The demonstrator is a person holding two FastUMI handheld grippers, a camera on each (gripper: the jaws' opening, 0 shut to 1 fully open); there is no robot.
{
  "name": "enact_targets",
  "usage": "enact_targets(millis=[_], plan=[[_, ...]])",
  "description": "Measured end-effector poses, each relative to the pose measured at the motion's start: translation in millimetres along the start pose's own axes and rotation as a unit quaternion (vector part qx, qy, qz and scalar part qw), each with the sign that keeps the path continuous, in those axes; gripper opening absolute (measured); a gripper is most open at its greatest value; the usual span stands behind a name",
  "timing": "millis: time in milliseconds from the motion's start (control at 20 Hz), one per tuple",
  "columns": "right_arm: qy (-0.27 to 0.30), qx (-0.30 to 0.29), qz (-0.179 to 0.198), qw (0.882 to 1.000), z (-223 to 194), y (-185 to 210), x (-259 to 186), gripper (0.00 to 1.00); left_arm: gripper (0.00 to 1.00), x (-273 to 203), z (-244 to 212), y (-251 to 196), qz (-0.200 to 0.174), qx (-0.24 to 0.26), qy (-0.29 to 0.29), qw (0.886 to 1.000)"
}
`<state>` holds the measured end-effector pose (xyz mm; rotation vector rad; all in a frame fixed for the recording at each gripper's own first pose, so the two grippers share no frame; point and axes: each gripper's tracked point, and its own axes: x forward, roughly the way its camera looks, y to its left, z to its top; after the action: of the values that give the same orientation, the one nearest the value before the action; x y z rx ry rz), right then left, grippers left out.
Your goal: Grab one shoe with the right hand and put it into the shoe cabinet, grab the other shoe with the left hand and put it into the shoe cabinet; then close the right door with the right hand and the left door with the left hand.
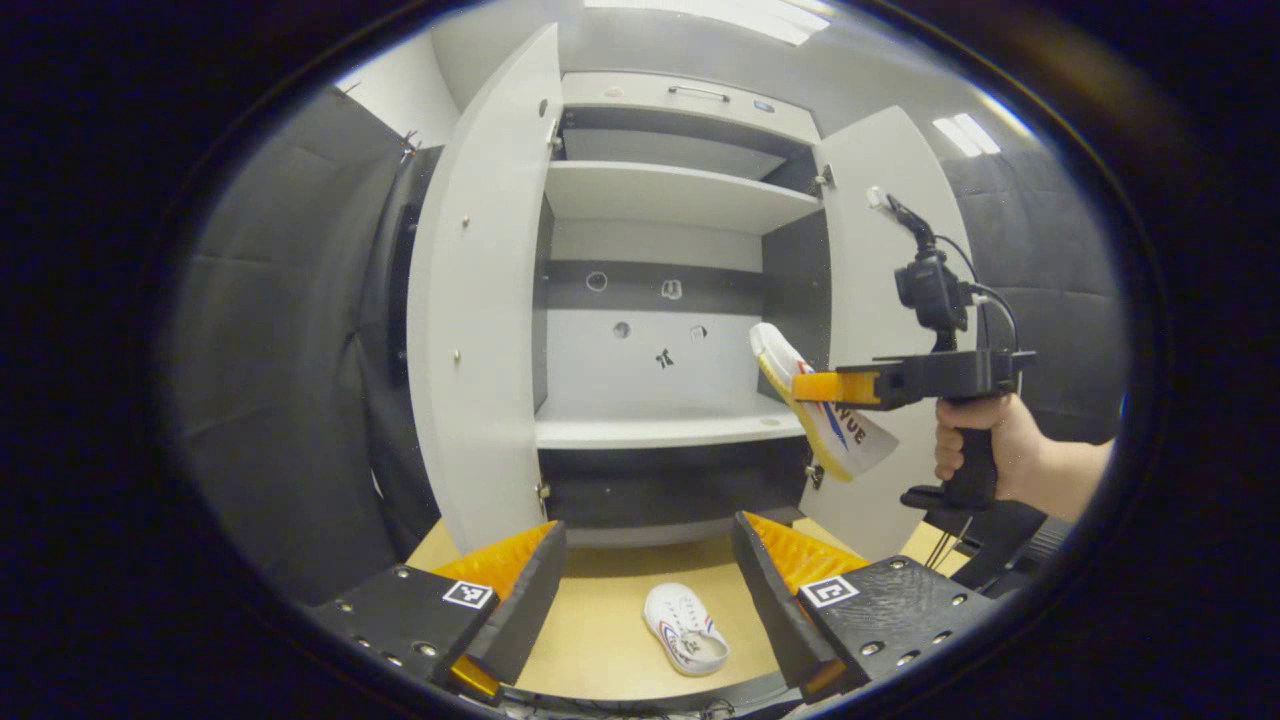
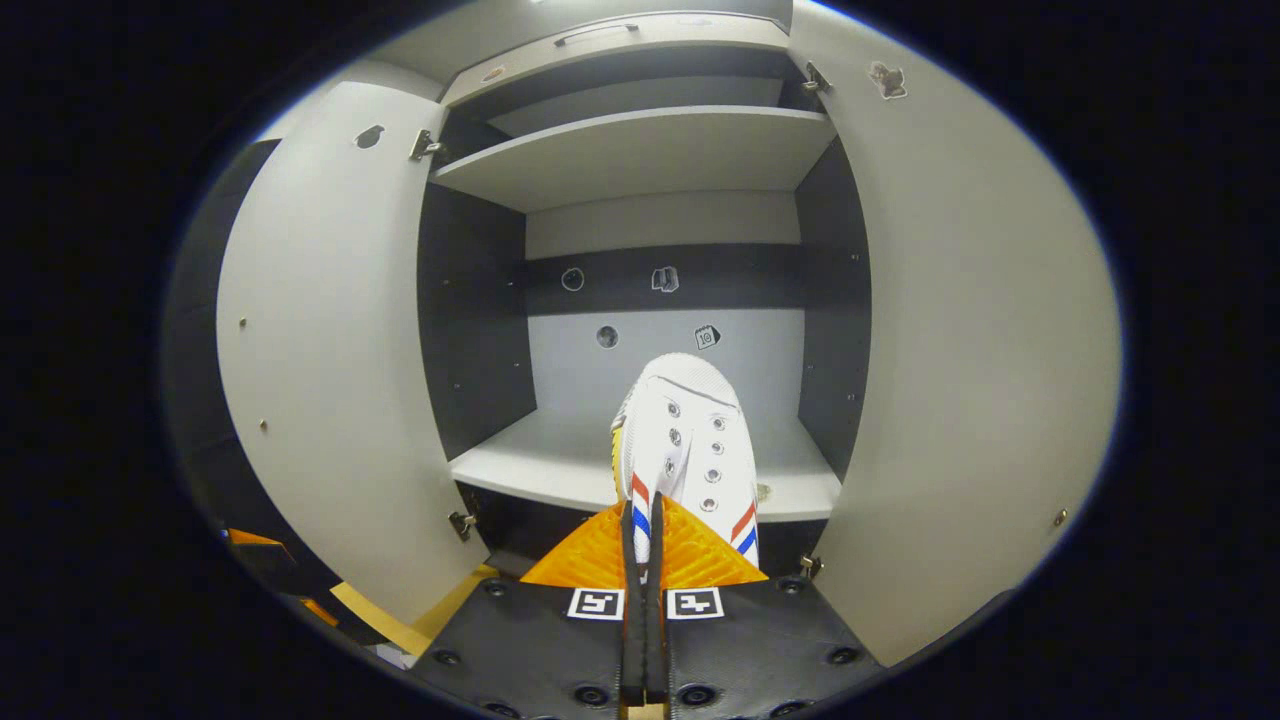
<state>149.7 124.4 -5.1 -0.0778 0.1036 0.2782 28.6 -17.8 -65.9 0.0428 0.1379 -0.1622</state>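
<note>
Both doors of the shoe cabinet are standing open; my right gripper is clenching one white sneaker before its lower shelf, my left gripper is gaping above the second sneaker lying below the cabinet.

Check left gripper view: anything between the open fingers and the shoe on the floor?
Nothing. In the left gripper view, bare wooden floor runs from the left gripper to the shoe, which lies between its spread fingers.
</note>
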Motion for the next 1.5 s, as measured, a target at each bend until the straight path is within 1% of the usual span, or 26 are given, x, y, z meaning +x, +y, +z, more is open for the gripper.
enact_targets(millis=[150,200,300,350,400,550,750,900,950,1100,1150,1200,1300,1350,1400,1500], plan=[[-0.005,0.017,0.001,1.0,16.4,-6.9,41.1,0.01,1.0,16.9,23.2,12.0,0.018,0.003,-0.021,1.0],[-0.007,0.017,-0.001,1.0,20.2,-9.3,54.4,0.01,1.0,25.0,25.6,14.6,0.018,-0.002,-0.019,1.0],[-0.013,0.013,-0.008,1.0,28.6,-15.5,78.8,0.01,1.0,39.7,27.9,8.2,0.006,-0.011,-0.011,1.0],[-0.015,0.014,-0.012,1.0,30.2,-18.7,88.7,0.01,0.95,47.0,32.5,5.6,0.003,-0.012,-0.012,1.0],[-0.017,0.018,-0.016,1.0,34.4,-22.1,100.0,0.01,0.95,53.8,37.1,4.4,0.003,-0.008,-0.016,1.0],[-0.018,0.029,-0.021,0.999,38.5,-31.4,132.5,0.0,0.95,71.1,44.6,2.5,0.008,0.004,-0.021,1.0],[-0.014,0.022,-0.024,0.999,40.3,-44.3,169.3,0.02,0.95,84.8,39.5,1.2,0.02,-0.012,-0.014,1.0],[-0.006,0.028,-0.024,0.999,38.5,-49.2,197.1,0.01,0.94,99.1,40.6,12.7,0.047,-0.016,-0.005,0.999],[0.001,0.031,-0.02,0.999,34.0,-49.2,205.5,0.0,1.0,100.4,39.8,15.2,0.055,-0.015,-0.002,0.998],[0.018,0.039,-0.006,0.999,26.3,-46.4,223.4,0.01,1.0,104.4,37.4,20.4,0.078,-0.001,0.009,0.997],[0.021,0.037,-0.005,0.999,24.7,-46.3,226.2,0.01,0.94,102.7,39.3,21.9,0.087,0.001,0.01,0.996],[0.024,0.032,-0.008,0.999,23.1,-47.1,231.6,0.01,1.0,101.0,41.3,22.3,0.094,0.001,0.01,0.996],[0.035,0.026,-0.012,0.999,16.4,-45.2,245.4,0.02,1.0,95.8,45.1,21.4,0.106,-0.002,0.005,0.994],[0.04,0.028,-0.014,0.999,14.4,-46.0,248.3,0.03,1.0,91.9,43.5,20.7,0.11,-0.005,0.004,0.994],[0.041,0.029,-0.017,0.999,13.4,-47.0,249.9,0.06,0.94,88.8,40.6,19.9,0.113,-0.01,0.006,0.994],[0.022,0.031,-0.024,0.999,23.8,-49.3,251.2,0.18,0.94,84.1,30.0,15.2,0.107,-0.024,0.015,0.994]])
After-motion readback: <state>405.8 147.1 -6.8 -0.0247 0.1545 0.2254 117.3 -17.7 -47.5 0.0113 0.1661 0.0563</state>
